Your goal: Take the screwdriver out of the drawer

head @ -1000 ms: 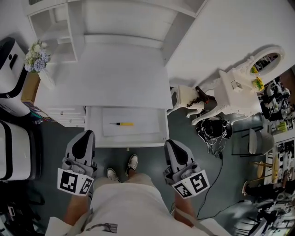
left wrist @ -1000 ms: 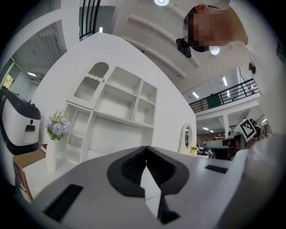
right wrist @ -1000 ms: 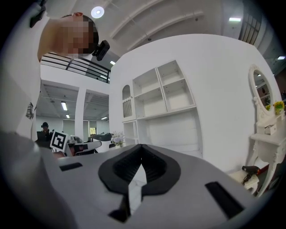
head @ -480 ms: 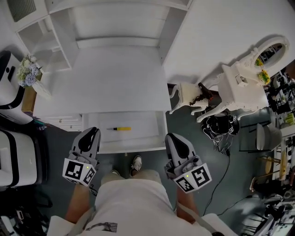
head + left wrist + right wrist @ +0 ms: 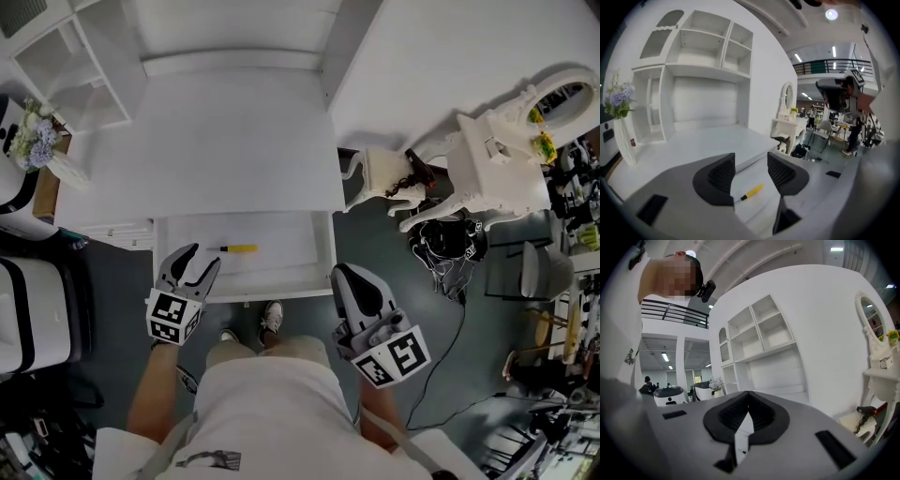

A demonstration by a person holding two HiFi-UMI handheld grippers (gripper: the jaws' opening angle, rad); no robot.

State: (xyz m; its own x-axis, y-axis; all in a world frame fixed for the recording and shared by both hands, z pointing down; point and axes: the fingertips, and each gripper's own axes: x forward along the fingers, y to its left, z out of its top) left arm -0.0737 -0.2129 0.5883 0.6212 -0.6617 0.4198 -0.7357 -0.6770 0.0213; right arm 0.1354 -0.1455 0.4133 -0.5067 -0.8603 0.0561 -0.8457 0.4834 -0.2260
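Observation:
The yellow-handled screwdriver (image 5: 238,248) lies in the open white drawer (image 5: 291,251) under the desk top. My left gripper (image 5: 200,262) hovers at the drawer's front left corner, a little short of the screwdriver. Its jaws have just been opening and stand open with nothing between them. In the left gripper view the screwdriver (image 5: 752,192) shows past the left gripper (image 5: 751,174), lying flat on the drawer floor. My right gripper (image 5: 345,277) is shut and empty beside the drawer's front right corner. In the right gripper view the right gripper (image 5: 749,399) points level at the shelf unit.
A white desk top (image 5: 234,141) with a shelf unit stands behind the drawer. A vase of flowers (image 5: 36,142) sits at its left end. A white stool (image 5: 380,192) and a white vanity with mirror (image 5: 497,164) stand to the right. The person's shoes (image 5: 270,321) are below the drawer.
My left gripper has dropped and moved forward to the drawer's front left corner, and its jaws have opened. The right gripper has shifted slightly and stays shut.

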